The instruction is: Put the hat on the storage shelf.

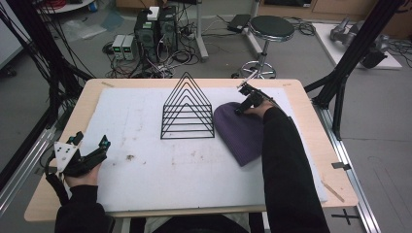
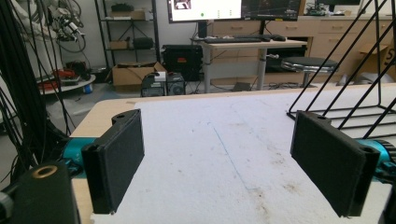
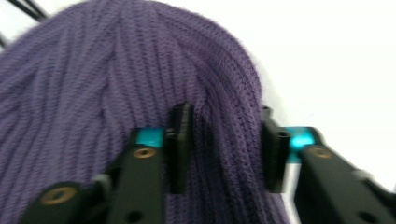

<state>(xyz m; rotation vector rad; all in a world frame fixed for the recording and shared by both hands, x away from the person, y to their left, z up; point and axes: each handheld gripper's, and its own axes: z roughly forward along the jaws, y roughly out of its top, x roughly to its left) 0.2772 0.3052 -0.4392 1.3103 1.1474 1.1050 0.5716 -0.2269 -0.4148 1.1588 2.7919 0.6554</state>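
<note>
A purple knitted beanie [image 1: 240, 131] lies flat on the white mat [image 1: 145, 170], right of centre. My right gripper [image 1: 241, 108] sits at the beanie's far rounded end, pointing down onto it. In the right gripper view, a ridge of the beanie [image 3: 116, 70] is bunched between the two pads, and the right gripper [image 3: 226, 116] is shut on it. My left gripper [image 1: 92, 140] rests low at the mat's left front, held in a hand. Its jaws stand wide open in the left gripper view [image 2: 219, 135], with only bare mat between them.
A black wire rack [image 1: 187, 109] of nested triangles stands at the mat's middle back, just left of the beanie; its corner shows as the wire rack [image 2: 345, 93] ahead and right of the left gripper. Beyond the table are a stool [image 1: 271, 26], computer boxes [image 1: 155, 29] and cables.
</note>
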